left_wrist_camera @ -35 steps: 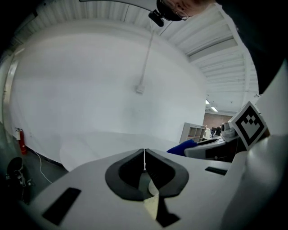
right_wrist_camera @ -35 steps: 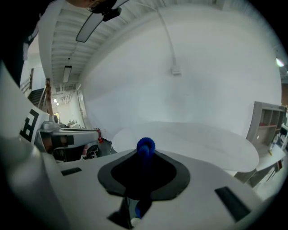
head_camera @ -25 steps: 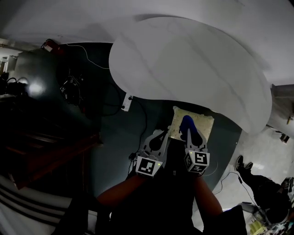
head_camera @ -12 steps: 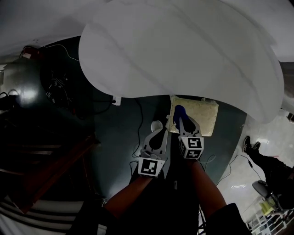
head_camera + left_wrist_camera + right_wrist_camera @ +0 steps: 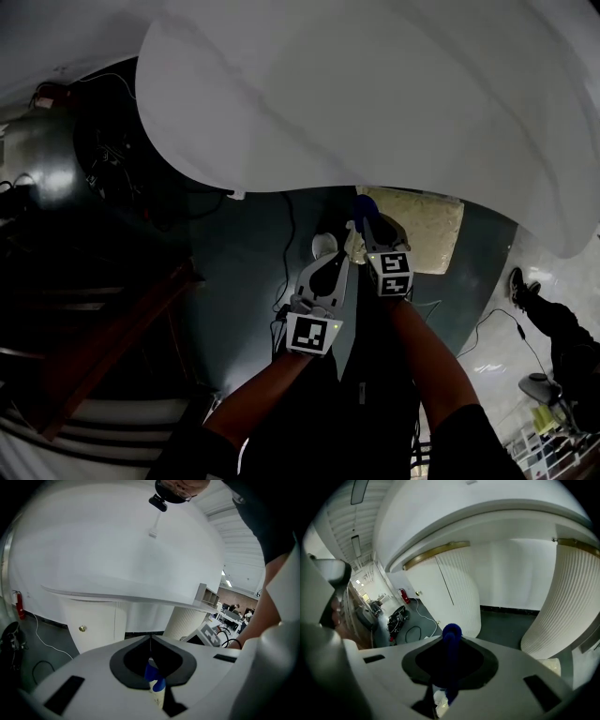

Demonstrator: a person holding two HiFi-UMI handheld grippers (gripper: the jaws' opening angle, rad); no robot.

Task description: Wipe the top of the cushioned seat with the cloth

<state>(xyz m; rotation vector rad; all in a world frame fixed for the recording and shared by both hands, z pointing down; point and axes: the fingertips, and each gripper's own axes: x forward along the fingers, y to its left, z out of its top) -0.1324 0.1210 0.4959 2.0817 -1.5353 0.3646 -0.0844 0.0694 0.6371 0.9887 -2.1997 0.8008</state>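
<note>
Presently, a blue cloth (image 5: pixel 451 641) is pinched between the jaws of the right gripper (image 5: pixel 367 223), and a soft fold of it stands up past the tips. The left gripper (image 5: pixel 328 267) is held just beside the right one. Its jaws are pressed together at the tips, and nothing is seen gripped between them.

The cream-coloured cushioned seat (image 5: pixel 427 225) is seen below a large white table (image 5: pixel 375 94), partly tucked under its edge. The cloth is held at the seat's near left corner, though contact cannot be confirmed.

The cloth is judged to be light and limp. It is best gripped by a bunched fold, with enough left hanging to lie flat on the seat top. The seat is judged to be padded and yielding, so gentle downward pressure should be enough. The table edge overhead is to be minded.
</note>
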